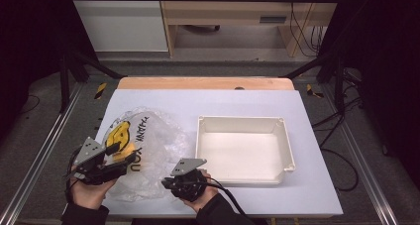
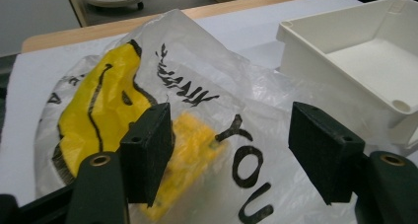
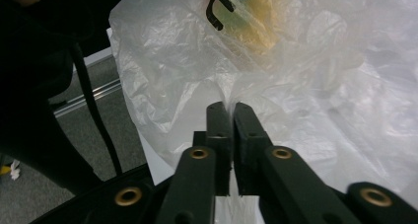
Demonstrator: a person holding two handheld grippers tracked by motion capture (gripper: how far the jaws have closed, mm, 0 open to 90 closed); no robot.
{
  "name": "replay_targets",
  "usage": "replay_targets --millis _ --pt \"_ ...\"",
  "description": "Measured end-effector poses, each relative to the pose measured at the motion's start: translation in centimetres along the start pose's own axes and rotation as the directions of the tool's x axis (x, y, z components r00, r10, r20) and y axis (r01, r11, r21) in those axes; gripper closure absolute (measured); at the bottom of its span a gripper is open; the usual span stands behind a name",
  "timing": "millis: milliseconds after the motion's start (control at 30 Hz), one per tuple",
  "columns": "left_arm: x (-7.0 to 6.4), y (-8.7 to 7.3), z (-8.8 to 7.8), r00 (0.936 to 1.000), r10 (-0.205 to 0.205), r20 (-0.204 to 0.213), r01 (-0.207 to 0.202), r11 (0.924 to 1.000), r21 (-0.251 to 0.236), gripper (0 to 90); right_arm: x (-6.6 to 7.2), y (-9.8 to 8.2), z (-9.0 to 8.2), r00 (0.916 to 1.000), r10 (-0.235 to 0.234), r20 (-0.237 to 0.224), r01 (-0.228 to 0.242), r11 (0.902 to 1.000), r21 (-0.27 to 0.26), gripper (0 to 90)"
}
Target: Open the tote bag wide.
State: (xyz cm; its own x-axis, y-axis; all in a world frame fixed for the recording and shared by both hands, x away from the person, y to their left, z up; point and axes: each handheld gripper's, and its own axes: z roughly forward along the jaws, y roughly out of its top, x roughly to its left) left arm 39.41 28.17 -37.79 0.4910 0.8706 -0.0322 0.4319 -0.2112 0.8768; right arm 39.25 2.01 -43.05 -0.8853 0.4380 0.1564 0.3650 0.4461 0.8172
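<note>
A clear plastic bag [image 1: 148,150] with a yellow smiley face and black "THANK YOU" lettering lies crumpled on the left half of the table. A yellow block [image 2: 190,155] shows through the film inside it. My left gripper [image 1: 116,158] is open at the bag's left edge; in the left gripper view its jaws stand wide apart on either side of the bag [image 2: 212,100]. My right gripper [image 1: 166,183] sits at the bag's near edge, shut on a pinch of the bag's film [image 3: 229,93].
A white rectangular tray [image 1: 242,123], with nothing in it, stands on the right half of the white table sheet [image 1: 307,185]. Its corner [image 2: 401,105] lies close to the bag. Metal frame rails run along both table sides.
</note>
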Motion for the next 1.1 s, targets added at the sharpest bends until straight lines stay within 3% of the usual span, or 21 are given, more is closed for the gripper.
replay_targets --millis 133,267,400,633,833,967,1100 --pt "-1.0 0.1 0.4 0.9994 0.018 0.029 -0.018 0.9997 0.014 31.0 0.6 0.0 0.0 0.9992 -0.040 0.003 0.040 0.9991 -0.012 89.6" --pt "-2.0 0.2 0.7 0.9979 0.033 0.056 -0.035 0.9990 0.028 29.3 1.0 0.2 -0.6 0.9967 -0.079 0.020 0.080 0.9944 -0.069 89.9" --pt "-3.0 0.2 1.1 0.9952 0.029 0.094 -0.032 0.9987 0.039 28.8 1.1 0.3 -0.9 0.9961 -0.086 0.019 0.087 0.9917 -0.095 89.9" --pt "-4.6 0.0 1.7 0.9912 0.044 0.125 -0.051 0.9972 0.055 29.0 1.5 0.1 -0.5 0.9945 -0.104 0.006 0.104 0.9907 -0.087 89.9" --pt "-5.5 -0.6 3.1 0.9908 0.047 0.127 -0.062 0.9915 0.114 30.8 1.7 0.0 -0.2 0.9931 -0.117 -0.002 0.117 0.9899 -0.080 89.9" --pt "-5.5 -0.9 3.5 0.9925 0.061 0.105 -0.075 0.9892 0.127 38.1 1.8 -0.1 0.0 0.9925 -0.122 -0.010 0.121 0.9899 -0.074 89.9" --pt "-4.7 -0.6 2.6 0.9941 0.067 0.085 -0.076 0.9909 0.111 58.3 1.8 -0.2 0.2 0.9929 -0.118 -0.013 0.117 0.9913 -0.061 89.1"
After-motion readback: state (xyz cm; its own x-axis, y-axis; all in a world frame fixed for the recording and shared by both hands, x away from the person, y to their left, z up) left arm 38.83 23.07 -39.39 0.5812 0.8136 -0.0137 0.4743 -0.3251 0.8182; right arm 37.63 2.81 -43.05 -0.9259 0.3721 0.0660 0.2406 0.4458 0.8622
